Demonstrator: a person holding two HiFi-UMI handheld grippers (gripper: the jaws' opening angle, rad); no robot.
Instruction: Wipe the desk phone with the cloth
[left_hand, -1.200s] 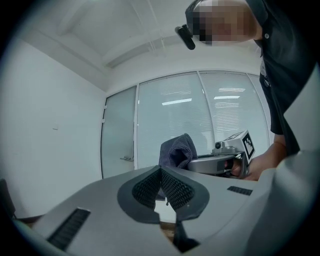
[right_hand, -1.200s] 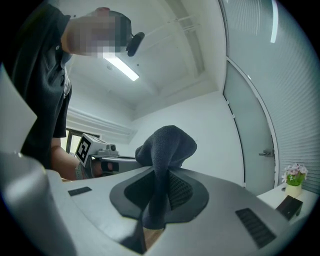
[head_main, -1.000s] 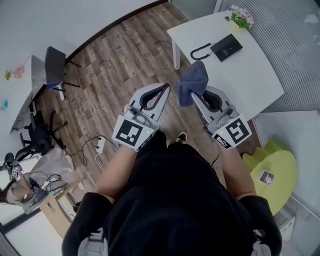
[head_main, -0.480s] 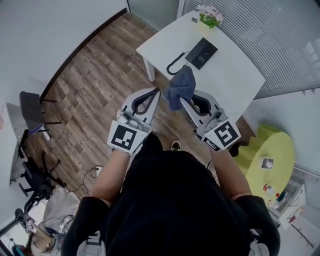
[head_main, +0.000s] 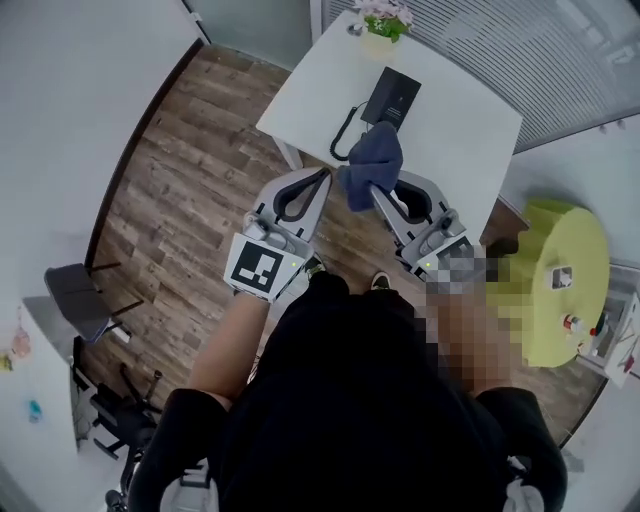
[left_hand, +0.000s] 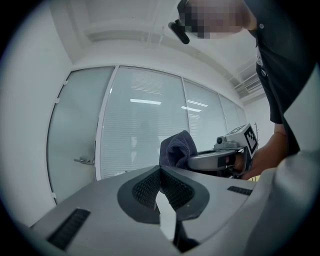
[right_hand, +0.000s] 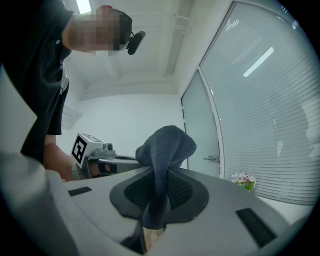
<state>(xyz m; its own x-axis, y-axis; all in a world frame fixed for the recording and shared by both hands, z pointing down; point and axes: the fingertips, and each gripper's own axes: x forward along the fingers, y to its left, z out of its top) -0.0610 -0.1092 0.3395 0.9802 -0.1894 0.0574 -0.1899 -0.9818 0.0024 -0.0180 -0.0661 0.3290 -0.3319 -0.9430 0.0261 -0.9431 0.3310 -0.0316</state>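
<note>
A black desk phone (head_main: 390, 97) with a coiled cord lies on the white table (head_main: 460, 120) ahead of me. My right gripper (head_main: 381, 192) is shut on a dark blue cloth (head_main: 374, 159), which bunches above its jaws (right_hand: 165, 147) and hangs just short of the table's near edge. My left gripper (head_main: 322, 180) is held beside it at the same height, shut with nothing between its jaws (left_hand: 160, 172). The cloth (left_hand: 178, 148) and the right gripper also show in the left gripper view.
A small pot of flowers (head_main: 380, 18) stands at the table's far end. A yellow-green round seat (head_main: 558, 280) sits to the right. Wooden floor (head_main: 190, 190) spreads to the left, with a chair (head_main: 75, 300) at the far left. Glass walls with blinds (right_hand: 270, 125) stand behind the table.
I have come closer to the white table, so the phone now lies just ahead of the cloth. Both grippers kept their pose and hold.
</note>
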